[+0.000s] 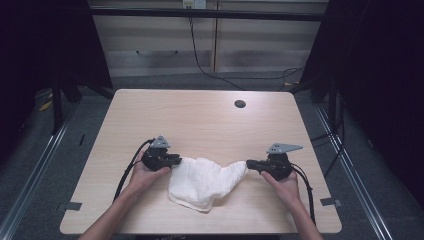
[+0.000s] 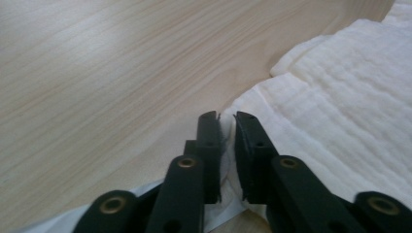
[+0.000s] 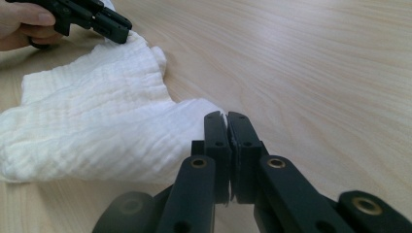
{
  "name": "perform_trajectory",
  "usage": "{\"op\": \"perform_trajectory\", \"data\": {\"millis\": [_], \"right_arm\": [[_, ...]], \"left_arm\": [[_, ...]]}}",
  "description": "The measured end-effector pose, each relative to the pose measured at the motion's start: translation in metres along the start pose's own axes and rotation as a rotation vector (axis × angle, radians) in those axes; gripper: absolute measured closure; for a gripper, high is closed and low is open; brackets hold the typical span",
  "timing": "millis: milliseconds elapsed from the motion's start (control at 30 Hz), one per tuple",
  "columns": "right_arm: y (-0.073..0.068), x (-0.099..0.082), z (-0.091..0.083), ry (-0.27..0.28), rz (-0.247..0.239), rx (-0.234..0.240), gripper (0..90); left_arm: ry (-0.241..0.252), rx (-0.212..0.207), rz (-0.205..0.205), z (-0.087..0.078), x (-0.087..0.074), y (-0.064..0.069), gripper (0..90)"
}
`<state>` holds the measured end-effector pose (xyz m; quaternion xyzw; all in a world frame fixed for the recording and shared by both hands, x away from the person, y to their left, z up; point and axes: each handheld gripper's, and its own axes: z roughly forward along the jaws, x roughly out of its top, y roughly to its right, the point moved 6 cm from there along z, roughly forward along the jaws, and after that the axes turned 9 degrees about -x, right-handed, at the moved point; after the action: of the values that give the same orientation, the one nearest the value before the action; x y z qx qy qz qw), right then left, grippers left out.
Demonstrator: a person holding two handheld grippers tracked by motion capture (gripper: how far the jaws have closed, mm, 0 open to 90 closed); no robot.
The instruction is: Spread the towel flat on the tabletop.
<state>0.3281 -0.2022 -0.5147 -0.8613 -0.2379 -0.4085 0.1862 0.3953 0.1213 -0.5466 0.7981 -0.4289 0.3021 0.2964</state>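
A rumpled white cloth (image 1: 205, 182) lies on the front middle of the wooden table (image 1: 200, 117). My left gripper (image 1: 177, 160) sits at the cloth's upper left corner. In the left gripper view the jaws (image 2: 227, 116) stand almost together, with the cloth's (image 2: 340, 107) thin edge pinched between them. My right gripper (image 1: 248, 163) holds the cloth's pointed right corner. Its jaws (image 3: 226, 115) are shut on a sliver of the cloth (image 3: 97, 131) in the right gripper view. The left gripper (image 3: 119, 29) shows far off there, resting on the cloth's far corner.
A round cable hole (image 1: 240, 104) lies near the table's far right. Bare wood stretches behind the cloth. Black cables (image 1: 127, 172) trail from both grippers toward the front edge. Dark frames and floor rails flank the table.
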Motion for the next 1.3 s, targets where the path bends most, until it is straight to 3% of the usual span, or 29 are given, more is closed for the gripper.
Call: {"op": "perform_trajectory", "data": {"millis": [400,700,833,1033,1133,1300], "right_arm": [[-0.001,0.004,-0.006,0.030,0.008,-0.004,88.0],[-0.001,0.011,-0.013,0.068,0.029,0.004,88.0],[-0.003,0.018,-0.017,0.087,0.014,0.006,88.0],[0.000,0.038,-0.027,0.117,0.000,-0.003,88.1],[-0.003,0.058,-0.036,0.158,-0.023,0.001,88.1],[-0.009,0.091,-0.053,0.214,-0.062,-0.007,88.1]], "left_arm": [[0.055,-0.046,-0.070,-0.007,0.000,-0.003,86.8],[0.147,-0.070,-0.075,-0.030,0.009,-0.003,86.7],[0.207,-0.071,-0.075,-0.046,0.017,-0.002,86.7],[0.255,-0.064,-0.043,-0.078,0.035,-0.005,86.8],[0.291,-0.055,-0.043,-0.095,0.043,-0.006,86.8],[0.346,-0.040,-0.006,-0.117,0.065,-0.002,86.8]]}}
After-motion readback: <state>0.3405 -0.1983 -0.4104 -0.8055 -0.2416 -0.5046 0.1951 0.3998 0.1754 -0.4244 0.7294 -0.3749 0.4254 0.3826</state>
